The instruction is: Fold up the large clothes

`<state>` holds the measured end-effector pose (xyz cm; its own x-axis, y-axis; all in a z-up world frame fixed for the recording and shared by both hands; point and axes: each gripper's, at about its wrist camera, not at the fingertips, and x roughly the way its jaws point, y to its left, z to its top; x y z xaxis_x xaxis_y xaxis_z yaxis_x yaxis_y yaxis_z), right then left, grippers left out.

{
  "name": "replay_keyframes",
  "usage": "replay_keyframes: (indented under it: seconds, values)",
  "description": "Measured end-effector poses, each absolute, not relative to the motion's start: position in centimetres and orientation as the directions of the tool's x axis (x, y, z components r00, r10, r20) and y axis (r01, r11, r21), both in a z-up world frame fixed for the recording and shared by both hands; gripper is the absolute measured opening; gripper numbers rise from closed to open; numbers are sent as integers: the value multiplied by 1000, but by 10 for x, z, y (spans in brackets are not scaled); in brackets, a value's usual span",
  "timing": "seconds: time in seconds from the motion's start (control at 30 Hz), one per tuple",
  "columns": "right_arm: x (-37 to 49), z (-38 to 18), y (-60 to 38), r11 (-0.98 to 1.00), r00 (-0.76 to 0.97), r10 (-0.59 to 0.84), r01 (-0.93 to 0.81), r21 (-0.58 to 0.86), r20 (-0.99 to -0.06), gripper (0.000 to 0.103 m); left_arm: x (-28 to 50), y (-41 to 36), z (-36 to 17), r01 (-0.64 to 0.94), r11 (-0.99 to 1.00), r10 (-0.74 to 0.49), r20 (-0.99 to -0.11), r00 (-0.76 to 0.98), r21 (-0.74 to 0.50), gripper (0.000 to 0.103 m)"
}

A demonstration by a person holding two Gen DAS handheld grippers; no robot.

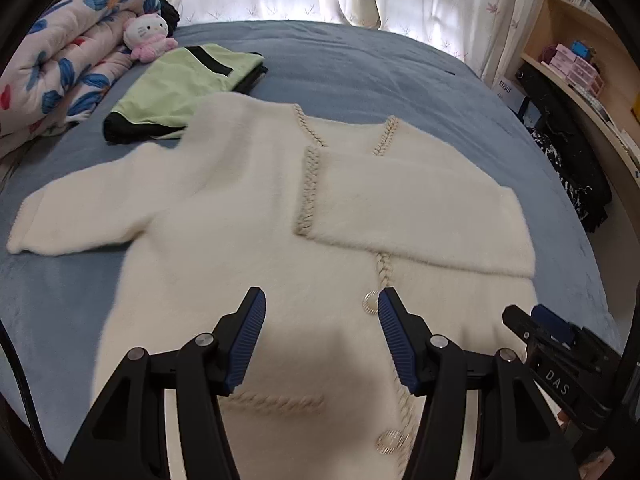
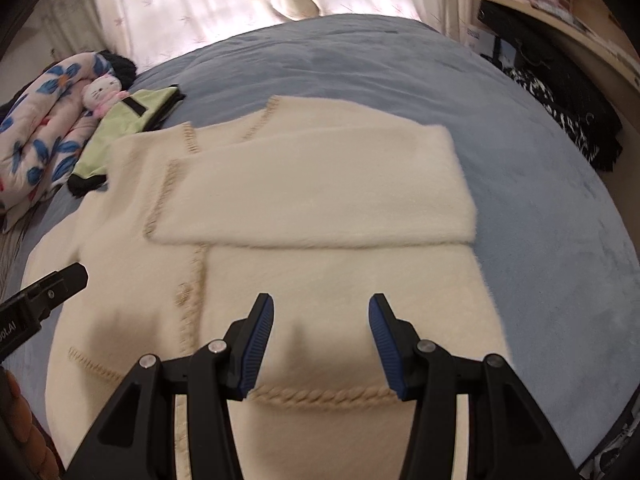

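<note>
Cream cardigan [image 1: 240, 216], on bed [image 1: 360, 68]: one sleeve folded in. Left tool [image 1: 321, 304], right tool [image 2: 321, 312] released. Next, prob.: outstretched sleeve [image 1: 80, 212].

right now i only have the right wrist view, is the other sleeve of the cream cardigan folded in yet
Observer: No. On the cream cardigan, the sleeve on the left gripper's side lies stretched out flat on the blue bed cover. Only the other sleeve is folded across the chest.
Operator: is the left gripper open, i just see one tip
Observer: Yes. The left gripper is open, jaws wide apart over the cardigan's front, holding nothing.
Operator: anything lying by that sleeve's cuff
Observer: No. The cuff has only bed cover around it. The folded green garment lies up by the shoulder.
</note>
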<state>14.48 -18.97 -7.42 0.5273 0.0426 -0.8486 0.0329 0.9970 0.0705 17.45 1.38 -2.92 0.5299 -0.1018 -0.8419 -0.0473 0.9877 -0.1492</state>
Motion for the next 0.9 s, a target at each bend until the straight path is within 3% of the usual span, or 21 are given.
replay_keyframes:
  seconds: [0.3, 0.6, 0.9]
  values:
    - [113, -38, -123, 996, 589, 60, -84, 13, -806, 50, 124, 77, -6, -94, 982, -81, -813, 576, -165, 57]
    - [101, -13, -55, 990, 667, 92, -138, -1, -740, 50, 102, 175, -19, -210, 953, -62, -822, 567, -217, 57]
    - [115, -16, 15, 977, 672, 139, -214, -12, -727, 50, 100, 294, -53, -349, 863, -105, -805, 585, -366, 57]
